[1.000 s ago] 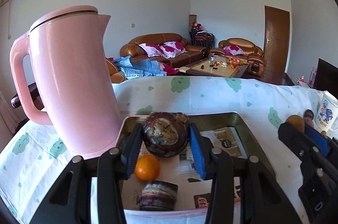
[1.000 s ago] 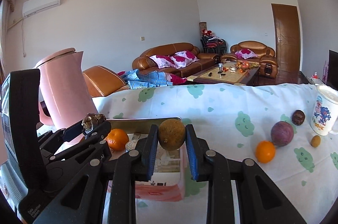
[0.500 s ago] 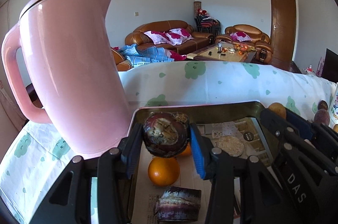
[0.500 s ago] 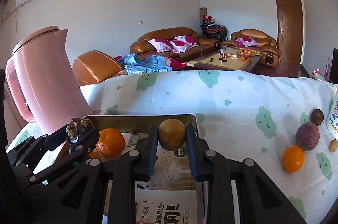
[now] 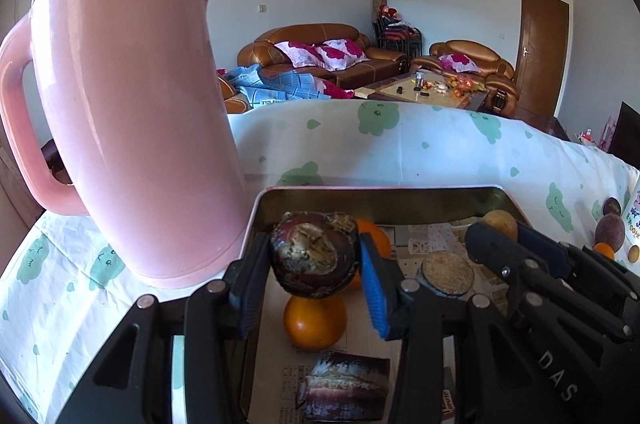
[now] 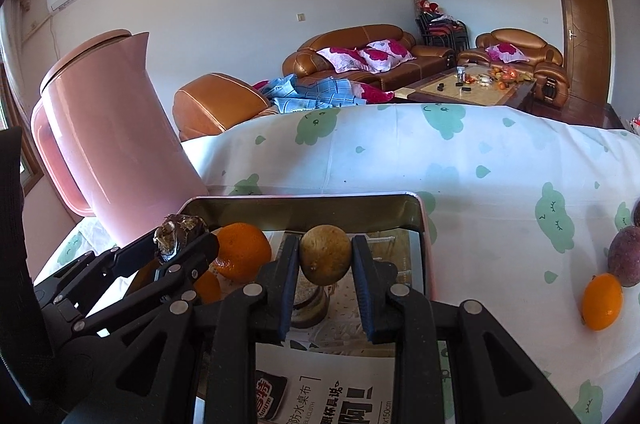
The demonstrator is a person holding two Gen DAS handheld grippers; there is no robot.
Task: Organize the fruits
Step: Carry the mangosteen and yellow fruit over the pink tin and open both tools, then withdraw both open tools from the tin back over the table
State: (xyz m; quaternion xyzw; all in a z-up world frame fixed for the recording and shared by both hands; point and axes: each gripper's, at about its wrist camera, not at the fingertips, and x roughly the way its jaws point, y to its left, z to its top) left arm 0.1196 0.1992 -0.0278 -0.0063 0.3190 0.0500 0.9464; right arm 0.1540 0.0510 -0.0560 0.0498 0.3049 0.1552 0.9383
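My left gripper (image 5: 316, 266) is shut on a dark, cut-open purple fruit (image 5: 314, 260) and holds it above the metal tray (image 5: 376, 197). The tray is lined with printed paper and holds two oranges (image 5: 315, 320), a dark fruit piece (image 5: 346, 388) and a round cut half (image 5: 447, 270). My right gripper (image 6: 325, 264) is shut on a brownish round fruit (image 6: 325, 260) over the tray's right part (image 6: 420, 220). It also shows in the left wrist view (image 5: 498, 222). An orange (image 6: 240, 250) lies in the tray beside the left gripper (image 6: 180, 240).
A tall pink kettle (image 5: 128, 111) stands right against the tray's left side. On the patterned cloth to the right lie an orange (image 6: 602, 300) and a purple fruit (image 6: 626, 256). A printed mug edge (image 5: 634, 220) is at far right.
Both grippers have moved forward and lower over the tray, each still holding its fruit. The kettle and the tray look closer and larger.
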